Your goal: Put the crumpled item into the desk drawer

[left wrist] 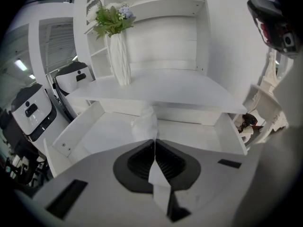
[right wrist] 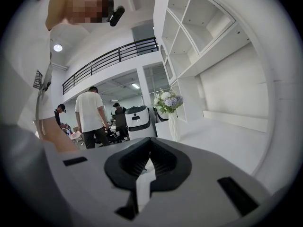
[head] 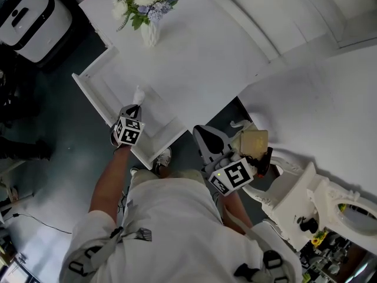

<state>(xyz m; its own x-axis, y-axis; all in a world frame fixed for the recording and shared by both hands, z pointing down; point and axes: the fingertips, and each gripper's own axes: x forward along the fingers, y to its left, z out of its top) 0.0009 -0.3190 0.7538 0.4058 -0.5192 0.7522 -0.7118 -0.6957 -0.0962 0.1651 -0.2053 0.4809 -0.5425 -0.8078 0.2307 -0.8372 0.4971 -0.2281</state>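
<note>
The crumpled white item [head: 139, 94] [left wrist: 146, 122] sticks out of my left gripper [head: 136, 107] [left wrist: 155, 143], whose jaws are shut on it. It hangs just above the open white desk drawer [head: 94, 96] [left wrist: 75, 132], near the drawer's front part. The drawer is pulled out from under the white desk [head: 200, 58] [left wrist: 165, 86] and its floor looks bare. My right gripper [head: 201, 133] [right wrist: 150, 146] stays close to the person's body, right of the drawer, pointing over the desk. Its jaws are shut with nothing between them.
A white vase of flowers [head: 149, 32] [left wrist: 119, 60] stands on the desk's far-left corner. White wheeled machines [head: 28, 12] [left wrist: 34, 109] stand left of the desk. An ornate white piece of furniture [head: 306, 193] is at the right. Several people [right wrist: 90, 117] stand in the background.
</note>
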